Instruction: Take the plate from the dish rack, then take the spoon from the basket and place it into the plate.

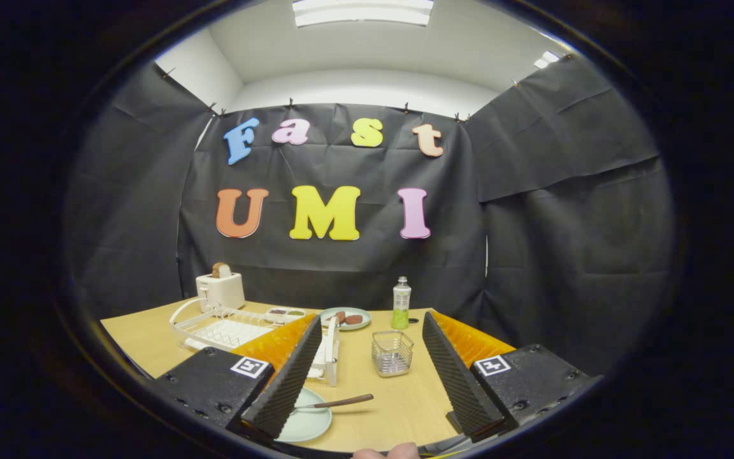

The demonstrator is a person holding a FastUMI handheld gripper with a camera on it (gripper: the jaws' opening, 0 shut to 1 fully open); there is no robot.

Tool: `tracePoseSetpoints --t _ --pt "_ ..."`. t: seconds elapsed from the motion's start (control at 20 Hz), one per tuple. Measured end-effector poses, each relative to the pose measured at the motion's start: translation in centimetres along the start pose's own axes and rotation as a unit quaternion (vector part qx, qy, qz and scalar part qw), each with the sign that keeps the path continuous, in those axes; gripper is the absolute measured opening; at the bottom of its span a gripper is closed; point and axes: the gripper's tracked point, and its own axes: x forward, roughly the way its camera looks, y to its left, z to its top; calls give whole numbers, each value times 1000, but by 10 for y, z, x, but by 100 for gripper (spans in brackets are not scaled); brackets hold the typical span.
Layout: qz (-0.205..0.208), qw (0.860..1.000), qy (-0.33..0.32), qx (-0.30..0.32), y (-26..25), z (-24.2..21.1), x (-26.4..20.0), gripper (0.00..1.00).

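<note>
We held the gripper (367, 382) wide and empty at lower centre; the spoon (332, 403) overhung the plate (306, 424), so we judged a nudge could tip it off.

No readable text, brand or number on anything apart from the booth wall. Square black-and-white coded markers (249, 367) on the tongs' (373, 376) two bodies, one each, patterns only, no letters. Label on the bottle (401, 303) by the tabletop's (399, 398) far edge too small to read. Tongs spread wide, gripping nothing.
</note>
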Motion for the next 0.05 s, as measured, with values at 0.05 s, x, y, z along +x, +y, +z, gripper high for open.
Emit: tracePoseSetpoints --t 0.05 --pt "2 1000 0 0 2 -1 1 100"
